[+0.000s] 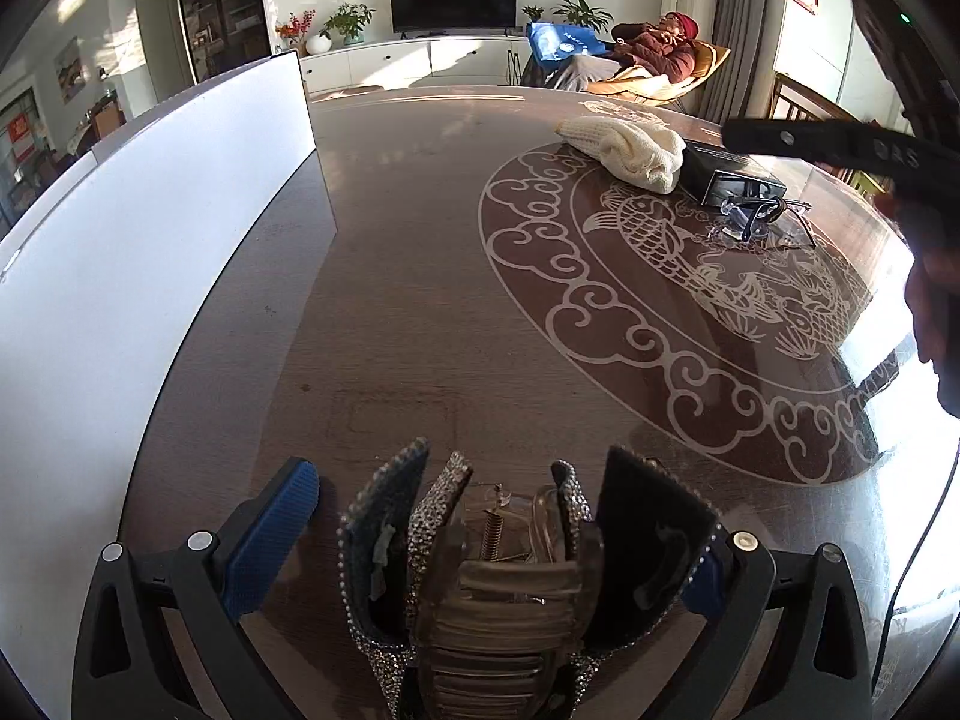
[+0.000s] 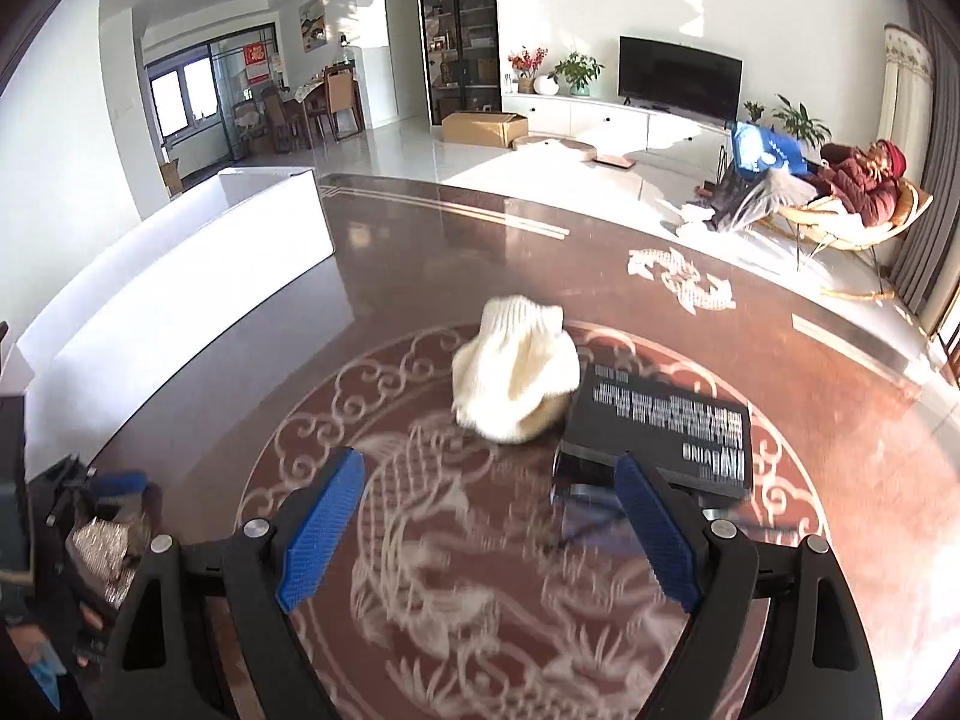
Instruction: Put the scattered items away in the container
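A rhinestone hair claw clip (image 1: 480, 570) sits between the fingers of my left gripper (image 1: 498, 498). Its right wing lies against the right pad, while a strip of table shows between the left pad (image 1: 270, 534) and the clip. The white container (image 1: 150, 210) stands to the left. My right gripper (image 2: 489, 468) hovers open over the table with nothing between its fingers. Just beyond it lie a cream knit hat (image 2: 516, 378) and a black box (image 2: 660, 438). Clear glasses (image 1: 762, 216) lie in front of the box. The clip (image 2: 102, 540) also shows at the lower left of the right wrist view.
The round brown table (image 1: 420, 300) has a white fish pattern in its middle. The container's long white wall (image 2: 180, 276) runs along the table's left side. The right tool's black frame (image 1: 840, 144) crosses the upper right. A person (image 1: 660, 48) reclines in a chair beyond the table.
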Tool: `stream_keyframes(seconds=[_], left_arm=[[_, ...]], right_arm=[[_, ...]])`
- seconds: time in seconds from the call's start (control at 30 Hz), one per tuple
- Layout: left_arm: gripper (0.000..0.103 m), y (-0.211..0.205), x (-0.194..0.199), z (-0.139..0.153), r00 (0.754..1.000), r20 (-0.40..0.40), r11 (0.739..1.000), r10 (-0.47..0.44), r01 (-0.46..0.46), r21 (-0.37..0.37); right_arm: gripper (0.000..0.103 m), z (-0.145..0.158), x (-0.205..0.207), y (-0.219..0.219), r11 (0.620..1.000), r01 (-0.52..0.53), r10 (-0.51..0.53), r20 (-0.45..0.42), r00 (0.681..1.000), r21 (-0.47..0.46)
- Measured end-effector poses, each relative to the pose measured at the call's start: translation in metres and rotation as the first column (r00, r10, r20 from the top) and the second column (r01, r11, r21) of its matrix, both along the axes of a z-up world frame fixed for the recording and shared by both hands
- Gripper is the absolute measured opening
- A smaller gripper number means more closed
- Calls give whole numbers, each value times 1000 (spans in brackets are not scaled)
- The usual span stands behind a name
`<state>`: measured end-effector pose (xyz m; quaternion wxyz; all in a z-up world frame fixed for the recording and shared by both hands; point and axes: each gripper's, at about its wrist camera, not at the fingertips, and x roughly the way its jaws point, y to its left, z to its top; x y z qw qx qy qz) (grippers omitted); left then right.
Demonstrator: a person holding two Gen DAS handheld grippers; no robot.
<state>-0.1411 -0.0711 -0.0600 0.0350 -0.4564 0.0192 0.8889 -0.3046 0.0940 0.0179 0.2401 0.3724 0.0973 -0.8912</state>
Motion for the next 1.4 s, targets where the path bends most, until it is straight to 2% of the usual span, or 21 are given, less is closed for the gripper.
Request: stream_keyframes(seconds=[0.1, 0.2, 0.27, 0.33, 0.37, 0.4, 0.47, 0.6, 0.67, 0.73, 0.87, 0.93, 1.0, 1.07, 1.2, 1.4], left_arm=[[103, 0, 0, 0, 1000, 0, 1000, 0, 0, 0], [103, -1, 0, 0, 1000, 0, 1000, -1, 1, 2], [103, 0, 0, 0, 1000, 0, 1000, 0, 0, 1], [103, 0, 1, 0, 1000, 0, 1000, -1, 1, 1], [103, 0, 1, 0, 1000, 0, 1000, -1, 1, 1], [103, 0, 1, 0, 1000, 0, 1000, -1, 1, 1], [103, -1, 1, 0, 1000, 1, 1000, -1, 1, 2], [103, -1, 1, 0, 1000, 1, 1000, -2, 2, 2], [103, -1, 1, 0, 1000, 1, 1000, -2, 2, 2], [103, -1, 1, 0, 1000, 1, 1000, -2, 2, 2], [103, -1, 1, 0, 1000, 0, 1000, 0, 0, 1], [103, -1, 1, 0, 1000, 0, 1000, 0, 0, 1], [103, -1, 1, 0, 1000, 0, 1000, 0, 0, 1], [103, -1, 1, 0, 1000, 0, 1000, 0, 0, 0], [103, -2, 2, 1, 1000, 0, 1000, -1, 1, 0], [103, -2, 2, 2, 1000, 0, 1000, -1, 1, 0]], right_arm=[[86, -6, -45, -32, 998, -15, 15, 0, 1000, 62], [86, -23, -73, -54, 988, -42, 40, 15, 999, 148], [86, -40, -88, -62, 976, -60, 46, 72, 996, 210], [84, -57, -99, -64, 973, -100, 62, 180, 982, 210], [77, -58, -98, -63, 978, -112, 78, 191, 978, 178], [56, -60, -96, -63, 981, -128, 94, 218, 971, 146], [49, -61, -82, -67, 979, -171, 140, 245, 959, 110], [49, -70, -17, -75, 934, -334, 294, 258, 920, 126], [49, -76, 23, -61, 920, -367, 326, 254, 911, 137], [49, -81, 63, -32, 926, -356, 319, 245, 915, 123], [49, -93, 134, 40, 965, -254, 238, 186, 953, 67], [53, -98, 152, 58, 973, -219, 207, 155, 966, 68], [69, -104, 159, 64, 972, -217, 205, 131, 970, 84], [78, -110, 158, 65, 972, -213, 201, 112, 973, 103], [87, -115, 147, 60, 974, -213, 205, 114, 972, 71], [88, -115, 147, 56, 973, -215, 206, 113, 972, 78]])
